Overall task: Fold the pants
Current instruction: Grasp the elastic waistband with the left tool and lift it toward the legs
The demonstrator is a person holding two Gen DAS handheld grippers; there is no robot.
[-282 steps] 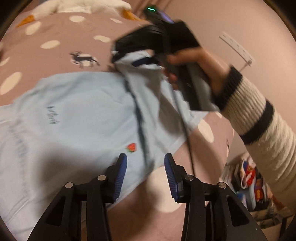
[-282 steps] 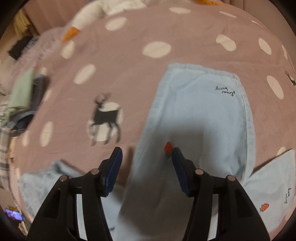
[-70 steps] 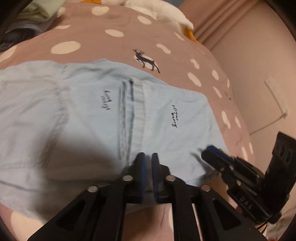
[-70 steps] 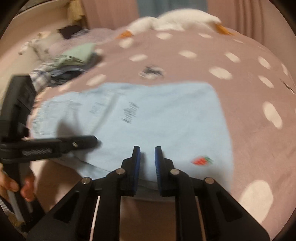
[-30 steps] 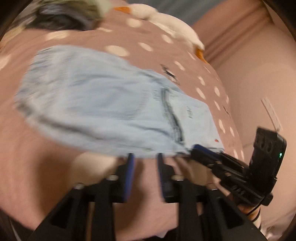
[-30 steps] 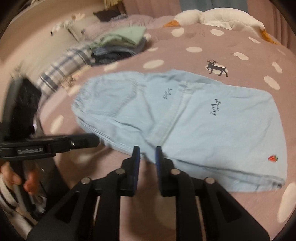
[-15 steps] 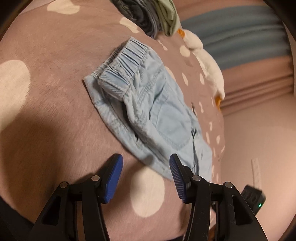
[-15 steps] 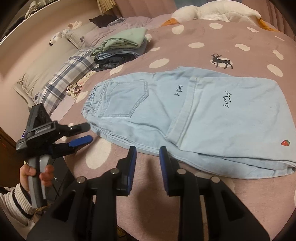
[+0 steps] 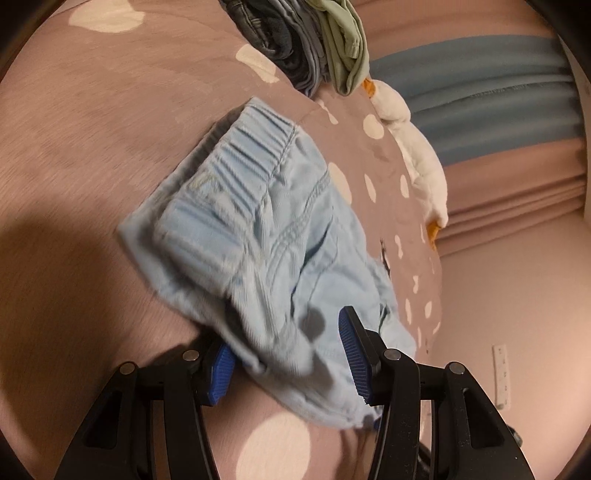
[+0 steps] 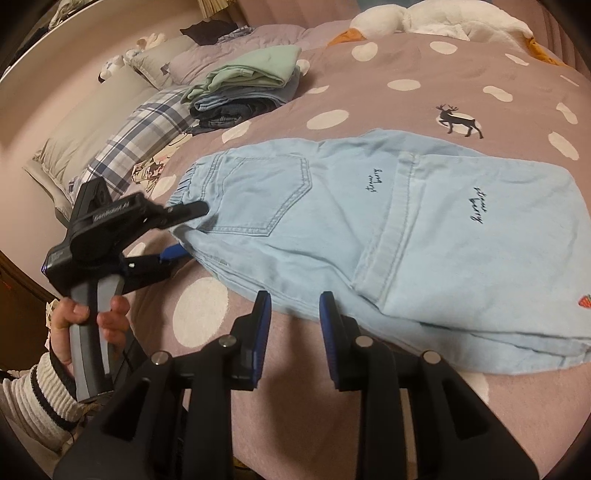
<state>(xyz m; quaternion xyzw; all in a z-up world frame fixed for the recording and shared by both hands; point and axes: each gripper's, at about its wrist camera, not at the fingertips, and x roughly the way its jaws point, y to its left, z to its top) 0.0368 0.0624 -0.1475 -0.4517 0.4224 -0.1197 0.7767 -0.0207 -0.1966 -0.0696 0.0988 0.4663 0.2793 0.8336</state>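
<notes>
A dotted bedspread [image 10: 369, 74] carries stacked clothes [image 10: 243, 85] and a plush goose [image 10: 443, 18]; a plaid pillow [image 10: 144, 133] lies beside.

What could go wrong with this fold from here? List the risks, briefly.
1. The left gripper straddles the waistband corner of the light blue pants with jaws open, one finger under the cloth; closing now may catch only some layers, so the fold could skew.
2. The right gripper hovers open at the near edge, holding nothing; lifting the waistband alone could drag the folded legs out of line.
3. The pants lie near the bed edge and could slide off.
</notes>
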